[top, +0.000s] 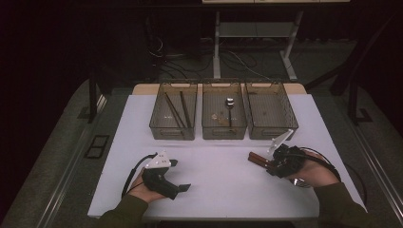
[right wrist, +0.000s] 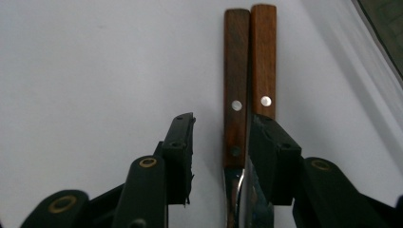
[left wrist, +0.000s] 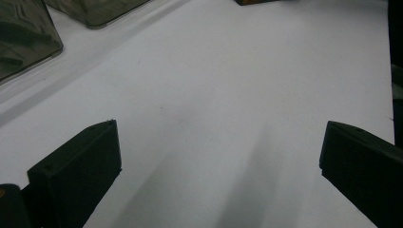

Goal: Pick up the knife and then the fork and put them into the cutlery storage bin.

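Two pieces of cutlery with brown wooden handles (right wrist: 236, 85) lie side by side on the white table (top: 214, 175), rivets up, with their metal ends toward the camera in the right gripper view. My right gripper (right wrist: 221, 118) hangs over them, open. The left handle lies between the jaws with a gap to the left jaw. The right jaw covers the lower part of the right handle (right wrist: 264, 57). In the high view the handles (top: 256, 158) stick out left of the right gripper (top: 267, 164). My left gripper (top: 178, 175) rests at the front left, open wide with nothing between the jaws (left wrist: 221, 124).
Three smoky see-through bins stand in a row at the back of the table: the left bin (top: 157, 124) holds two dark sticks, the middle bin (top: 224, 133) a spoon (top: 229, 102), and the right bin (top: 290, 118) small bits. The table's front edge lies close to both hands.
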The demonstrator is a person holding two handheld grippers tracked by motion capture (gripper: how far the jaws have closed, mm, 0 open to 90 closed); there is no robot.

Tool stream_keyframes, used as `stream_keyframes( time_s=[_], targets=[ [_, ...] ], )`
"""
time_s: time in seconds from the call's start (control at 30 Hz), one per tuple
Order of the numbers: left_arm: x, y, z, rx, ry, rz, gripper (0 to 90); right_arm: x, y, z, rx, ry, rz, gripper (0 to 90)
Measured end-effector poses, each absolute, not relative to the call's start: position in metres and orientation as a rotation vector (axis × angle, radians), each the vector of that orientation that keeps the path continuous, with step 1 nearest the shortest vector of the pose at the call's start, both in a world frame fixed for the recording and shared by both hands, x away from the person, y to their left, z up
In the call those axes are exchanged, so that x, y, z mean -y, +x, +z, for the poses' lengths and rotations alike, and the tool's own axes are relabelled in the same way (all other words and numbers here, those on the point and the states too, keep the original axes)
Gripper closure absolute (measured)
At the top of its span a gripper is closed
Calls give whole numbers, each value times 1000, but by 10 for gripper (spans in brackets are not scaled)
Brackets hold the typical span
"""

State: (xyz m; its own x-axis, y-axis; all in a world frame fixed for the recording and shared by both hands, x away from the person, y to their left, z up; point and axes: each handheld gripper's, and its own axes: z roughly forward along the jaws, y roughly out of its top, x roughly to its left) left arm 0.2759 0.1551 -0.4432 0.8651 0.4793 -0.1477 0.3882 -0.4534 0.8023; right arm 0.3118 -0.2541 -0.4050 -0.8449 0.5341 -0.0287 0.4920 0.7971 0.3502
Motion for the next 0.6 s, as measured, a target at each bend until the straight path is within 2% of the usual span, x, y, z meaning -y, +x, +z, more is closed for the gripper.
stream_keyframes(
  time_s=[0.6],
  targets=[
    [-155, 276, -443, -629, 2102, 119, 0, 260, 322, -417, -2905, 815, 436, 717]
  ],
)
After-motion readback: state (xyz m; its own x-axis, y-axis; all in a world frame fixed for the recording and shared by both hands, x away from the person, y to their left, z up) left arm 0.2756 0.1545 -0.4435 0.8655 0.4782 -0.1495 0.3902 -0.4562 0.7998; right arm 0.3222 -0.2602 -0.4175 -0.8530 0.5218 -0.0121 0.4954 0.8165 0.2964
